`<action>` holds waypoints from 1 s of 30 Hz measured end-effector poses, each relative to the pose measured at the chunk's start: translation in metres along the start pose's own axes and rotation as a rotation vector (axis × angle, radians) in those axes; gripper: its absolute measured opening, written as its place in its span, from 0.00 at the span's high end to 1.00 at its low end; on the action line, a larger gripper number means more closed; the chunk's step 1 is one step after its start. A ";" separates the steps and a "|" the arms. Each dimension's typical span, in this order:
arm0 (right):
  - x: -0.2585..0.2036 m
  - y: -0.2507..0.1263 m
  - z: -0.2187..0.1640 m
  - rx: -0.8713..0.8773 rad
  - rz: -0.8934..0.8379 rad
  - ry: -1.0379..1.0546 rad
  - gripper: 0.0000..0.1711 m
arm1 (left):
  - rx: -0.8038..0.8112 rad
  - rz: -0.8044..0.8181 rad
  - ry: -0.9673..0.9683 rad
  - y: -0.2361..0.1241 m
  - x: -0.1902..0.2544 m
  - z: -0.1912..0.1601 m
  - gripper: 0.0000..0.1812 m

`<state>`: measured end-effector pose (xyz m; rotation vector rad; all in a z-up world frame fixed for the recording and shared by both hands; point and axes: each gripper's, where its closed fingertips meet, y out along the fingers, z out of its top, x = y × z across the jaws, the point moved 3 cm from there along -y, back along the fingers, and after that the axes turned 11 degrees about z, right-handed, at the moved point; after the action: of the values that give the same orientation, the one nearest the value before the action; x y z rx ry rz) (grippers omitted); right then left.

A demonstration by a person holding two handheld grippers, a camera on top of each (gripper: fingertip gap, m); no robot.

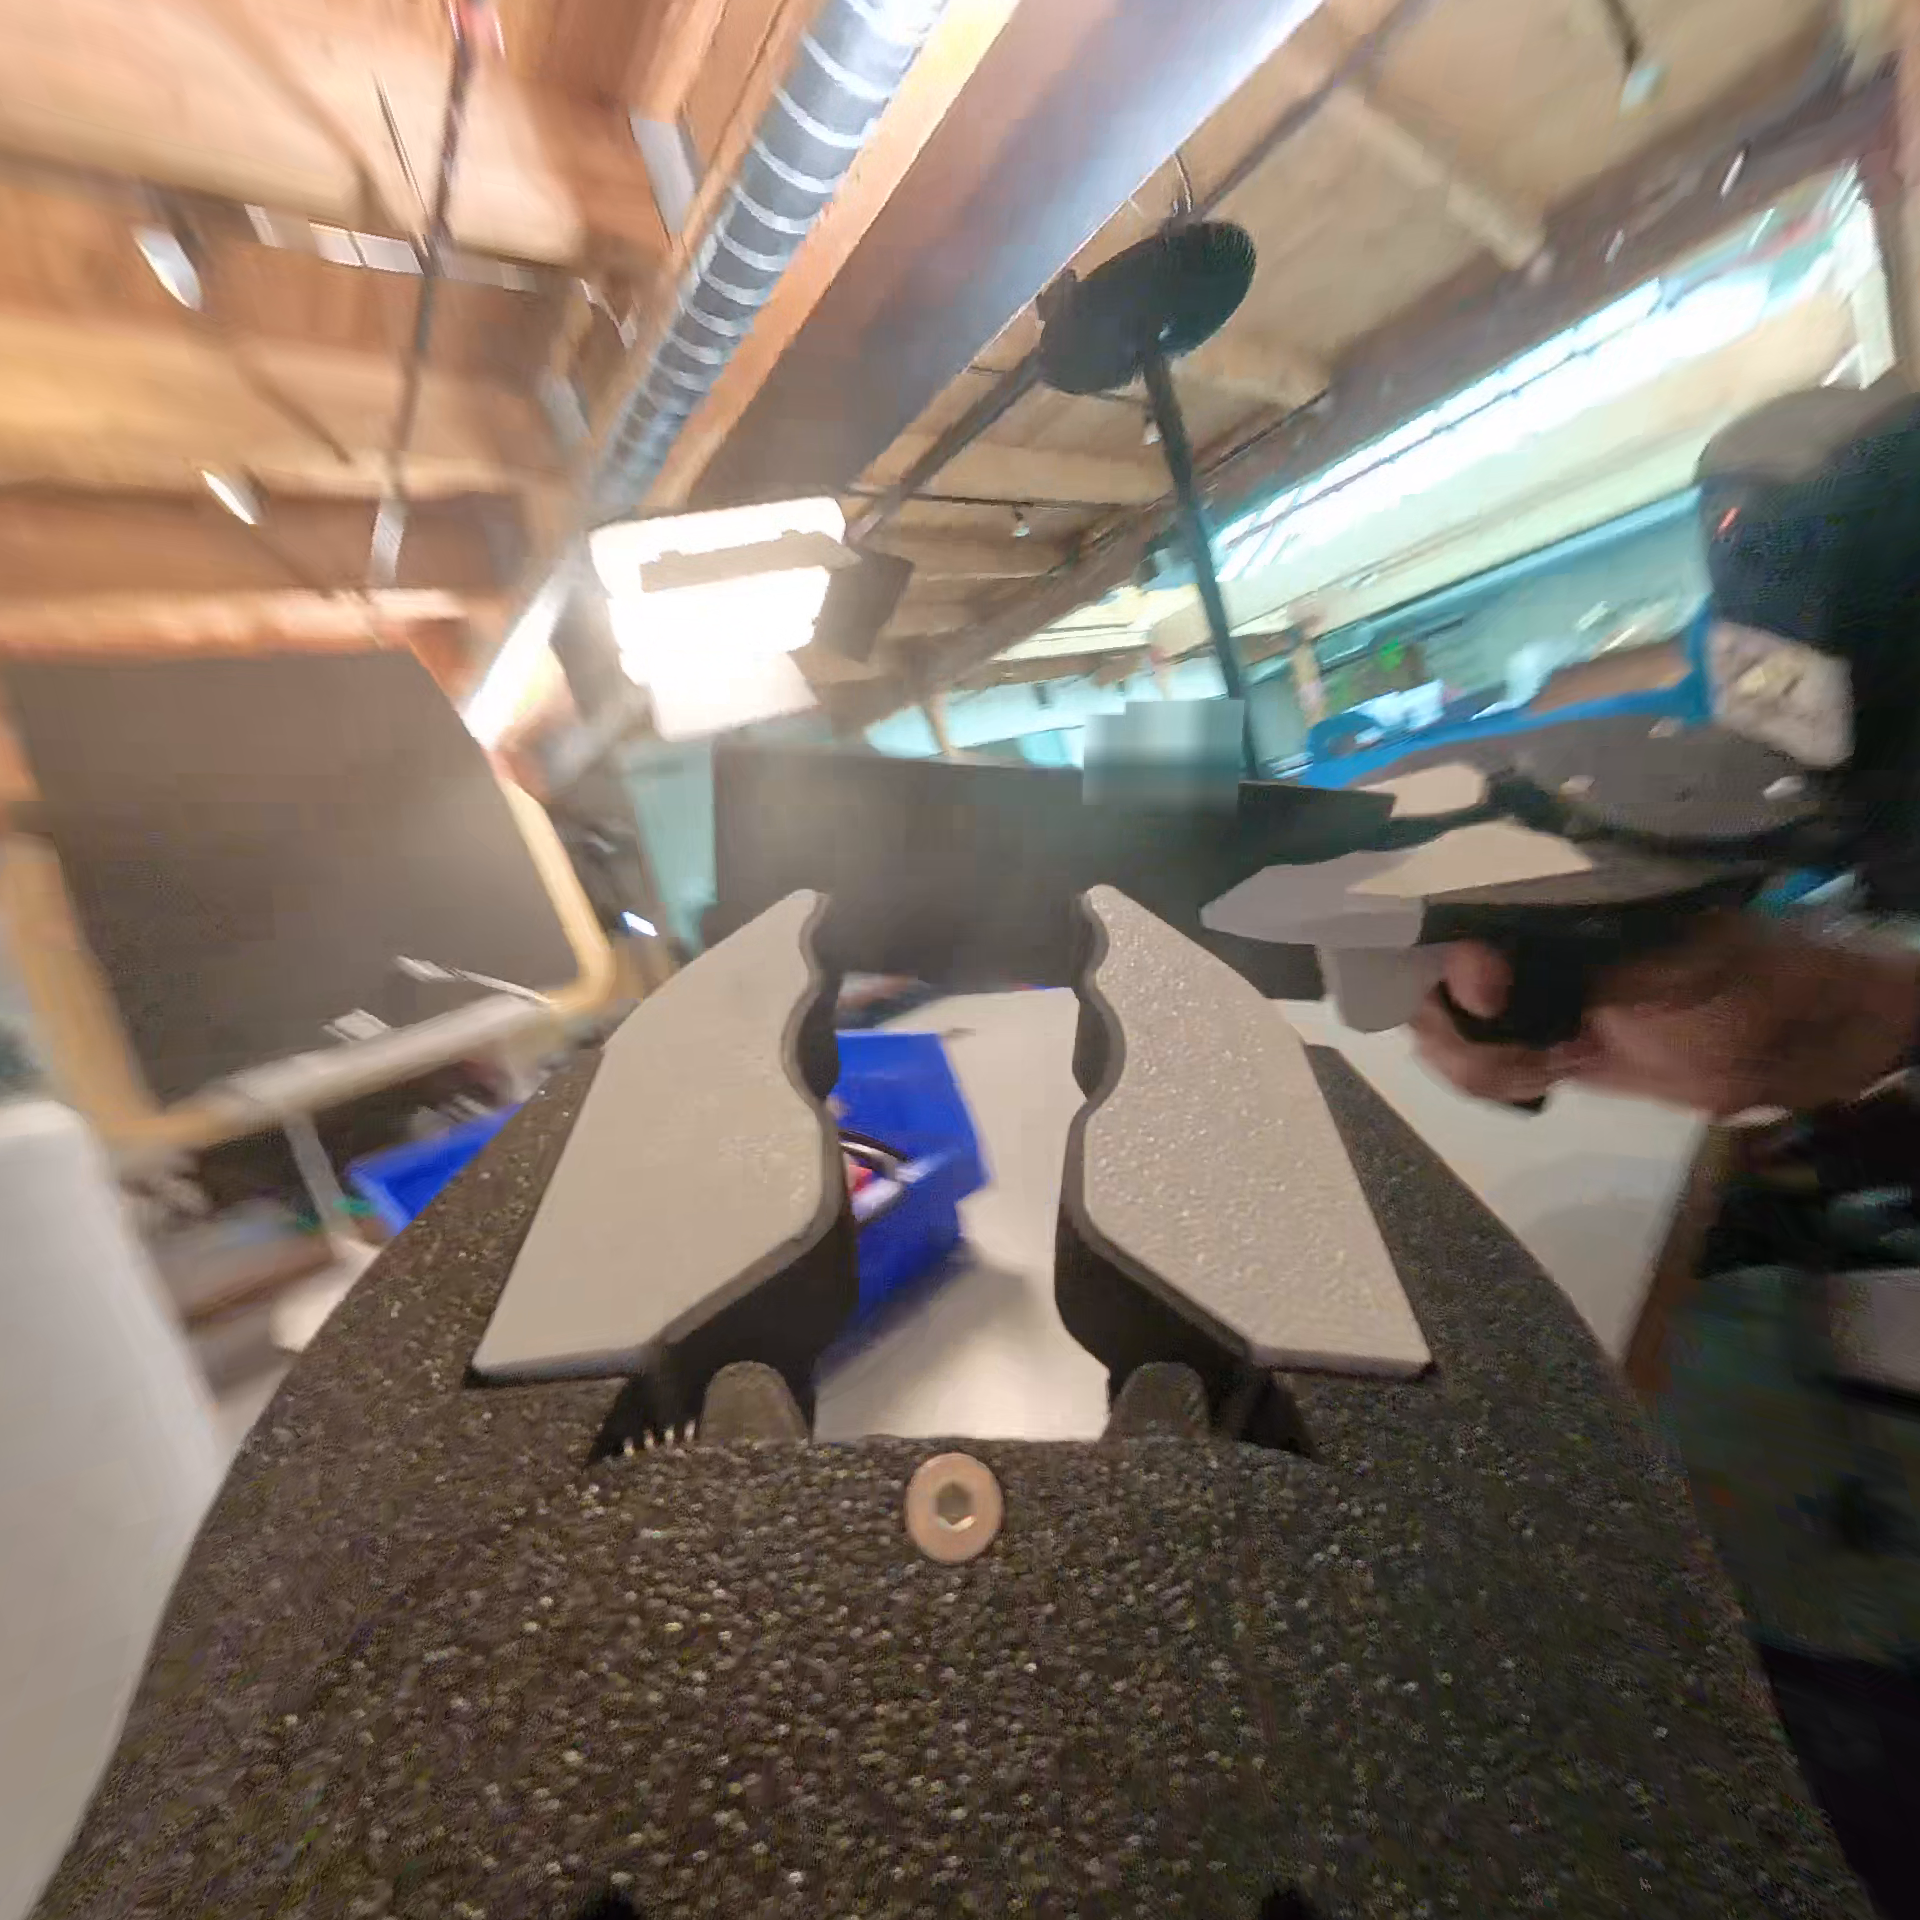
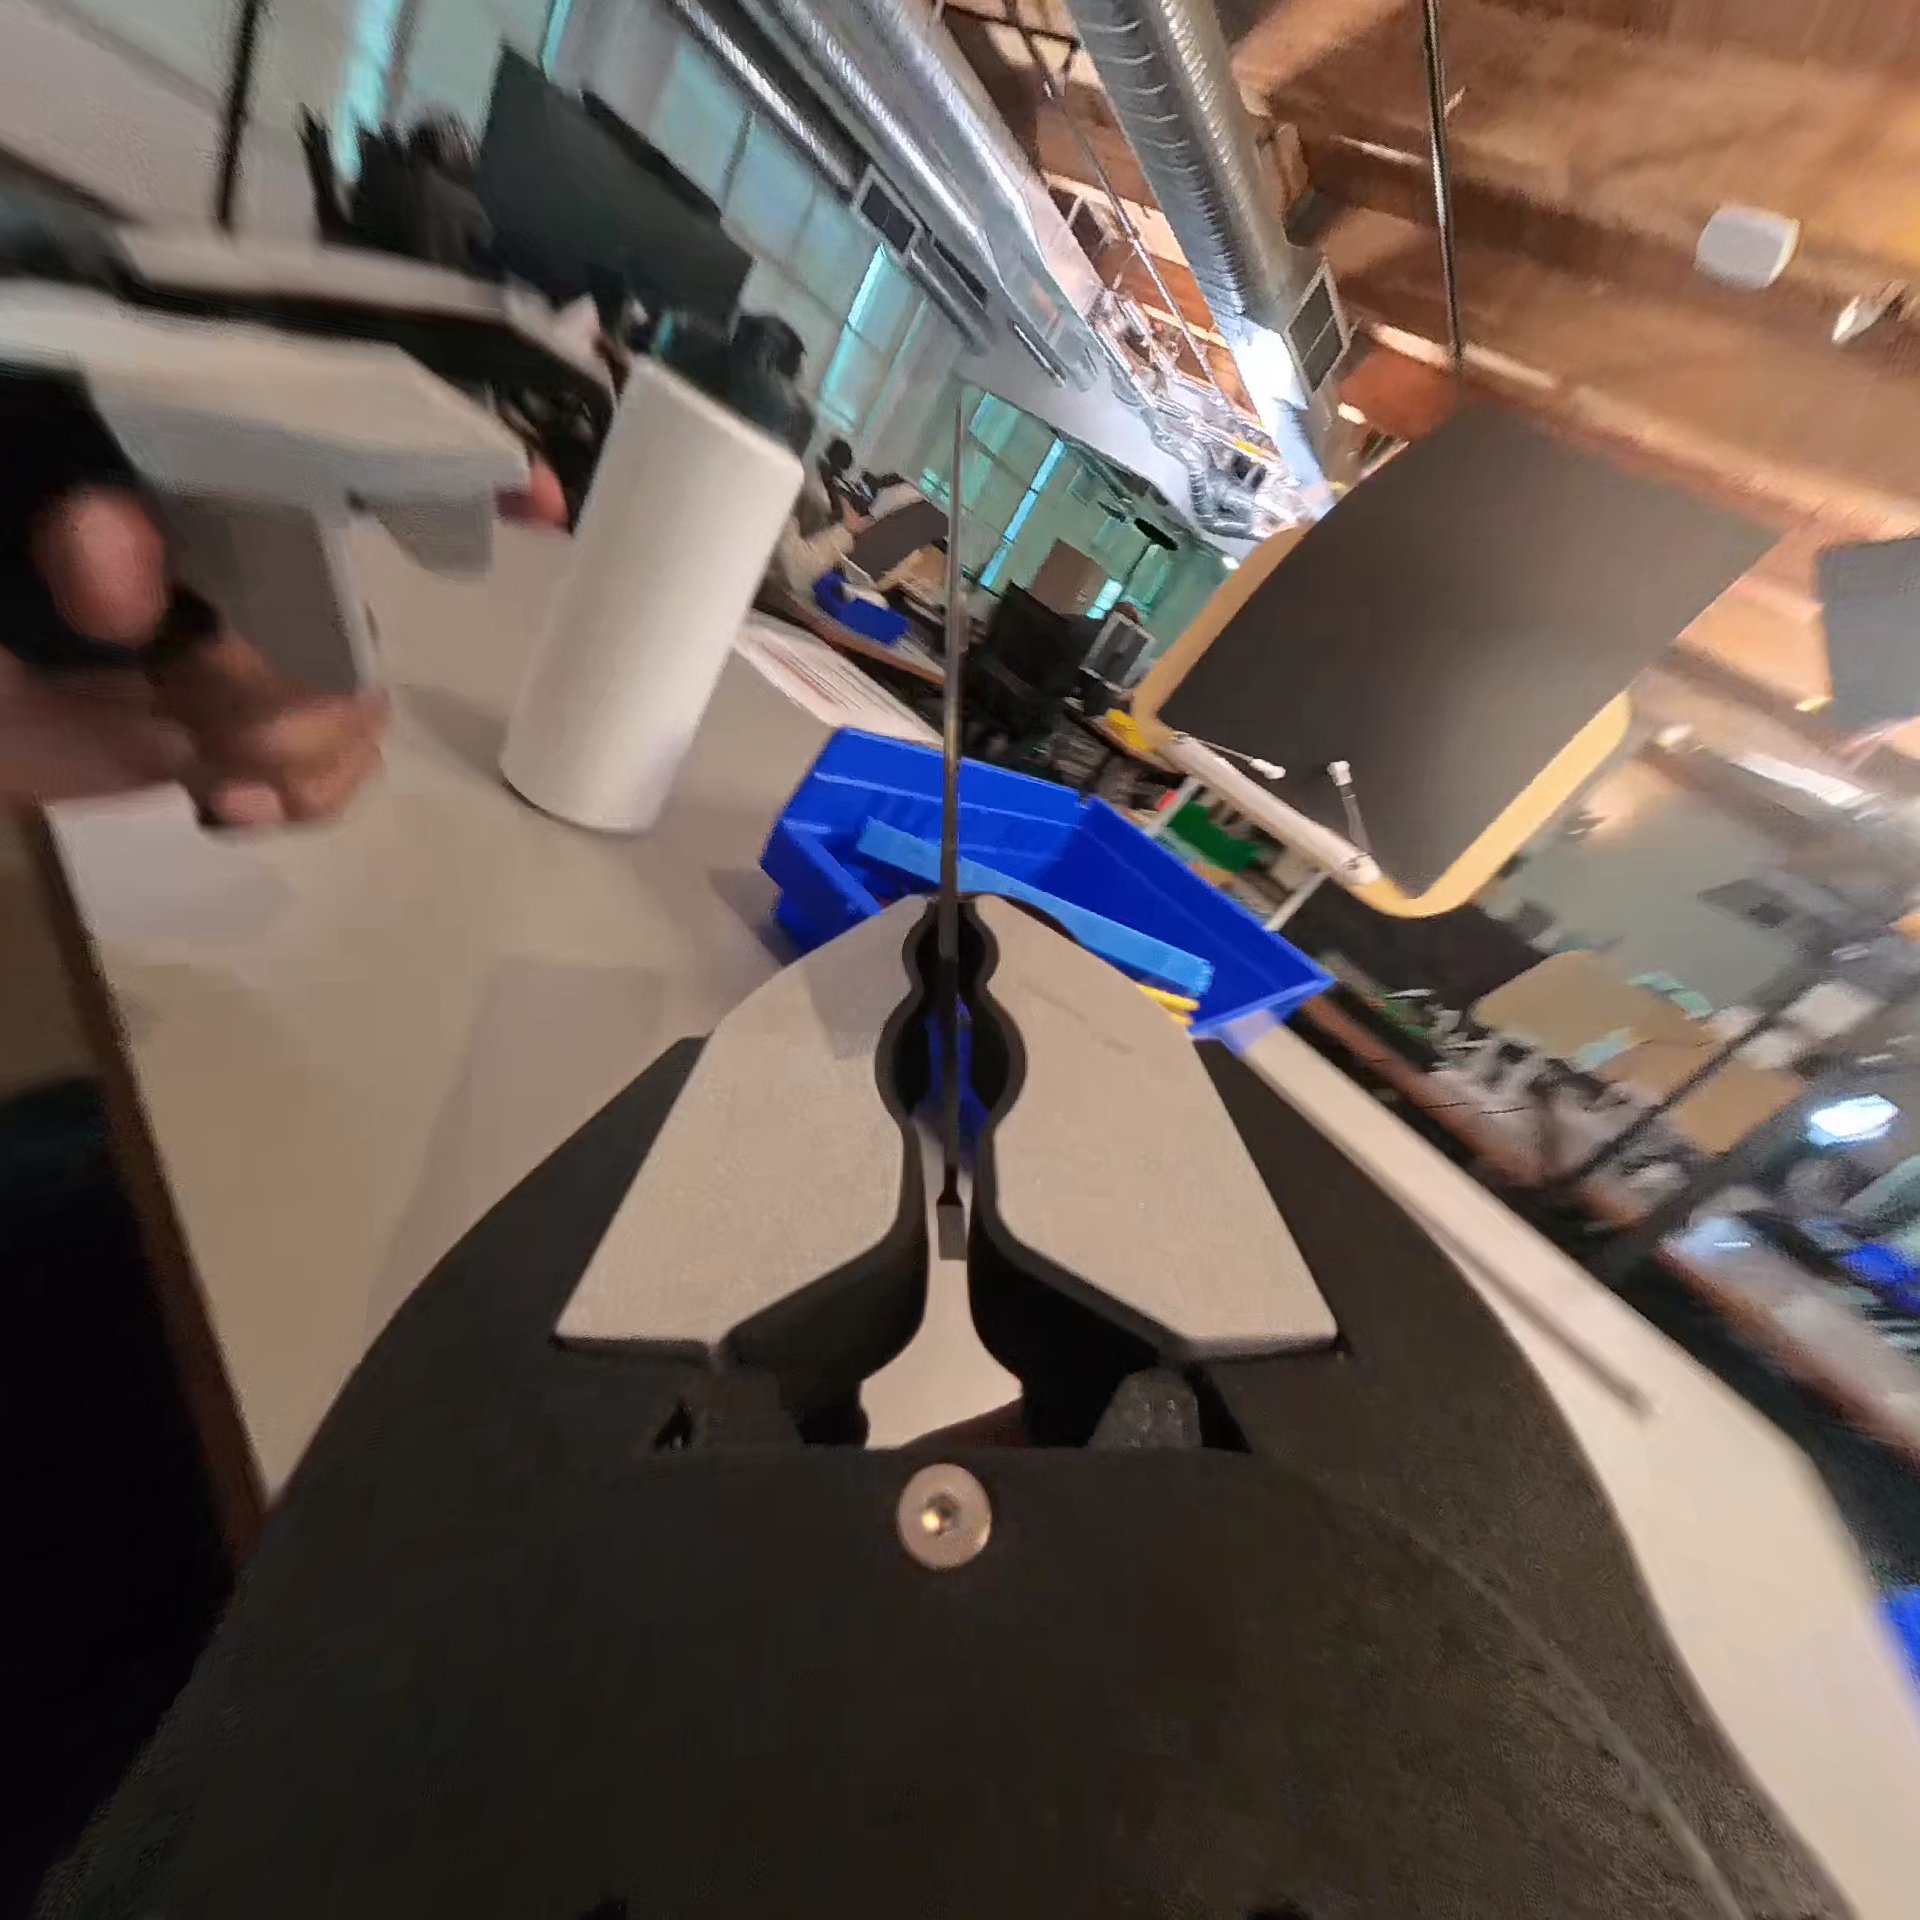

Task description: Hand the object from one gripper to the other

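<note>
The left tool (image 1: 951, 935) is seen with its jaws spread apart and nothing between them, raised above the pale counter (image 1: 1039, 1195). A white paper roll (image 2: 649, 613) stands on the counter, and beside it a blue bin (image 2: 1049, 842) rests near the counter's far edge. Farther right, the right tool (image 2: 951, 920) is clamped on a thin black rod (image 2: 953, 665), which is gripped by its lower end and rises upright between the jaws. In the left wrist view a dark round disc (image 1: 1148, 307) is carried at the rod's top. The two tools are kept apart.
</note>
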<state>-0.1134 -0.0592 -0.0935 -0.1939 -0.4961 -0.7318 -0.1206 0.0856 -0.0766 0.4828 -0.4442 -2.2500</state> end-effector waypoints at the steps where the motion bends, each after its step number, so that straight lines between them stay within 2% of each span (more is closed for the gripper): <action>1: 0.000 -0.001 0.003 0.040 0.032 0.076 0.99 | -0.042 -0.030 -0.117 0.003 0.000 -0.006 0.74; 4: -0.006 -0.003 0.013 0.178 0.152 0.270 0.99 | -0.162 -0.124 -0.430 0.010 0.006 -0.026 0.68; 7: -0.015 -0.004 0.022 0.312 0.287 0.435 0.99 | -0.158 -0.165 -0.642 0.015 0.012 -0.031 0.65; 12: -0.035 0.003 0.024 0.394 0.484 0.630 0.99 | -0.100 -0.266 -0.788 0.014 0.024 -0.024 0.62; 13: -0.038 0.005 0.022 0.387 0.506 0.656 0.99 | -0.078 -0.290 -0.807 0.013 0.026 -0.020 0.63; 15: -0.043 0.010 0.017 0.372 0.534 0.697 0.99 | -0.051 -0.331 -0.841 0.010 0.031 -0.015 0.74; 16: -0.045 0.012 0.015 0.369 0.544 0.710 0.99 | -0.051 -0.337 -0.848 0.010 0.033 -0.014 0.81; 17: -0.046 0.012 0.015 0.374 0.556 0.727 0.97 | -0.052 -0.330 -0.839 0.009 0.033 -0.015 0.93; 18: -0.046 0.013 0.014 0.372 0.558 0.749 0.95 | -0.049 -0.324 -0.809 0.009 0.033 -0.014 0.97; 20: -0.042 0.018 0.006 0.312 0.501 0.773 0.89 | -0.068 -0.278 -0.707 0.009 0.032 -0.015 0.98; 22: -0.038 0.023 -0.004 0.232 0.433 0.762 0.81 | -0.057 -0.224 -0.532 0.008 0.031 -0.011 0.98; 24: -0.035 0.024 -0.009 0.198 0.394 0.751 0.77 | -0.043 -0.170 -0.327 0.007 0.032 -0.006 0.98; 30: -0.032 0.020 -0.008 0.148 0.359 0.713 0.76 | 0.003 0.047 0.263 0.003 0.023 0.003 0.99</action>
<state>-0.1172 -0.0290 -0.1166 0.1196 0.1660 -0.3687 -0.1348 0.0669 -0.0768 0.7509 -0.3196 -2.1034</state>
